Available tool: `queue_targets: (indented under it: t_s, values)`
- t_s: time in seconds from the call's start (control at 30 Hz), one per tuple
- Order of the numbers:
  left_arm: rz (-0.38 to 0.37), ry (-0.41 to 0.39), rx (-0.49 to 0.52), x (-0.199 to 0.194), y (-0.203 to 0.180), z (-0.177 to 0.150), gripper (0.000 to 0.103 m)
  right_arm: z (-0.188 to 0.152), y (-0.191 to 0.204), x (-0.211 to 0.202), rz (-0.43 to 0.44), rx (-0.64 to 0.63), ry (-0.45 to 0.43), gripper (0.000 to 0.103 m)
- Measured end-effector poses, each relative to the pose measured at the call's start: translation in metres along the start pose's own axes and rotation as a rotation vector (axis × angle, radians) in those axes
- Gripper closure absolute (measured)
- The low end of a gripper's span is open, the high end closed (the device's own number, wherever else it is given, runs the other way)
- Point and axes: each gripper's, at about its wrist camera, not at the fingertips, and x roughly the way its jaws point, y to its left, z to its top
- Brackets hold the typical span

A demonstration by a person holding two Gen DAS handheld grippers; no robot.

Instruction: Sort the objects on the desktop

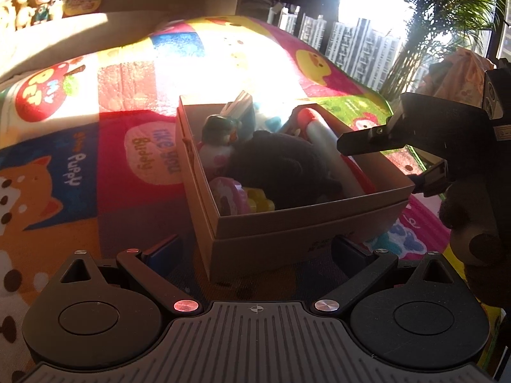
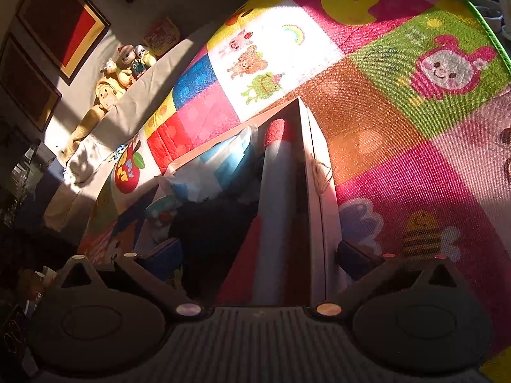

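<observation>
An open cardboard box (image 1: 306, 220) stands on a colourful play mat (image 1: 95, 159). It holds a doll (image 1: 220, 137), a dark plush (image 1: 281, 169), a pink round toy (image 1: 228, 196), a yellow toy (image 1: 260, 202) and a red-and-white tube (image 1: 322, 140). My left gripper (image 1: 255, 252) is open and empty, just in front of the box's near wall. My right gripper (image 1: 380, 162) is open, its fingers straddling the box's right wall. In the right wrist view that gripper (image 2: 258, 255) spans the wall (image 2: 314, 191), with the tube (image 2: 274, 191) just inside.
A beige sofa with stuffed toys (image 2: 118, 73) lies beyond the mat. A potted palm (image 1: 447, 16) and window stand at the far right. Framed pictures (image 2: 60, 28) hang on the wall. The mat's green edge (image 2: 485, 25) runs at the right.
</observation>
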Motion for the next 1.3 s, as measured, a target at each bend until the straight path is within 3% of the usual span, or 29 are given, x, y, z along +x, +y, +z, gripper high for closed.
queue_targets:
  t_s: [0.13, 0.3, 0.4, 0.53, 0.67, 0.9, 1.0, 1.13, 1.3]
  values:
    - [0.035, -0.022, -0.006, -0.004, 0.012, 0.000, 0.001, 0.000, 0.014, 0.011, 0.034, 0.002, 0.012, 0.000]
    - [0.087, -0.041, -0.084, -0.013, 0.044, 0.004, 0.001, -0.001, 0.050, 0.043, 0.051, -0.076, 0.025, 0.000]
    - [0.166, -0.067, -0.085, -0.029, 0.055, 0.002, 0.001, -0.001, 0.069, 0.058, 0.035, -0.143, 0.014, 0.000]
    - [0.302, -0.093, -0.058, -0.053, 0.060, -0.016, 0.000, -0.014, 0.077, 0.035, -0.033, -0.173, -0.048, 0.000]
    - [0.376, -0.063, -0.084, -0.064, 0.060, -0.036, 0.000, -0.053, 0.079, 0.004, -0.108, -0.261, -0.061, 0.000]
    - [0.318, -0.012, -0.059, -0.048, 0.040, -0.051, 0.000, -0.119, 0.076, 0.006, -0.245, -0.442, 0.007, 0.000]
    - [0.358, -0.011, -0.073, -0.039, 0.036, -0.050, 0.000, -0.121, 0.081, 0.012, -0.288, -0.494, 0.008, 0.000]
    - [0.418, -0.001, -0.074, -0.029, 0.032, -0.049, 0.000, -0.112, 0.081, 0.022, -0.267, -0.507, 0.004, 0.000]
    - [0.416, -0.003, -0.087, -0.029, 0.035, -0.049, 0.000, -0.112, 0.077, 0.024, -0.252, -0.511, -0.028, 0.000]
